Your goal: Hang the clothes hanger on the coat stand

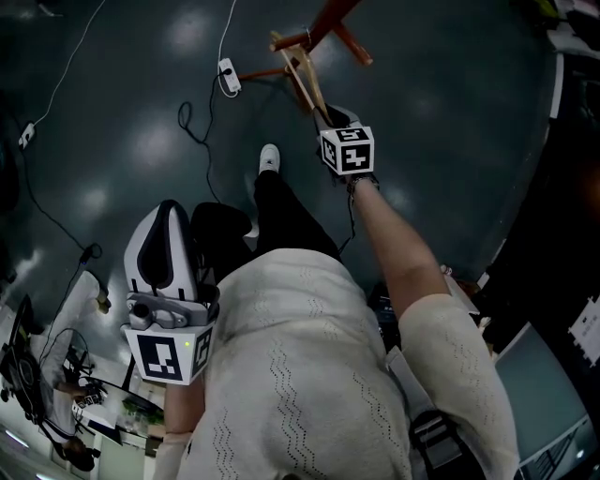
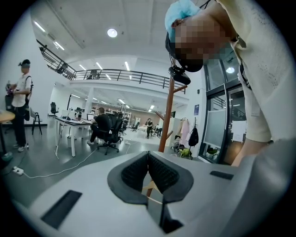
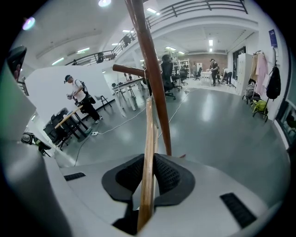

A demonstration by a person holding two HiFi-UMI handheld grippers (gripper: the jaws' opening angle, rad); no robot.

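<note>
A pale wooden clothes hanger [image 1: 306, 77] sticks out from my right gripper [image 1: 330, 117] toward the reddish-brown coat stand [image 1: 330, 21] at the top of the head view. In the right gripper view the hanger's bar [image 3: 148, 139] runs up between the dark pads, which press on it. It rises right beside the stand's pole [image 3: 155, 78], near a side peg [image 3: 129, 70]. My left gripper [image 1: 169, 208] hangs low by the person's left side, its jaws together with nothing in them. From the left gripper [image 2: 148, 155] the stand's pole [image 2: 166, 115] shows farther off.
A white power strip [image 1: 228, 77] and cables lie on the dark floor left of the stand. The person's white shoe [image 1: 269, 157] is below it. Desks, an office chair [image 2: 108, 132] and a standing person [image 2: 21, 102] are in the hall behind.
</note>
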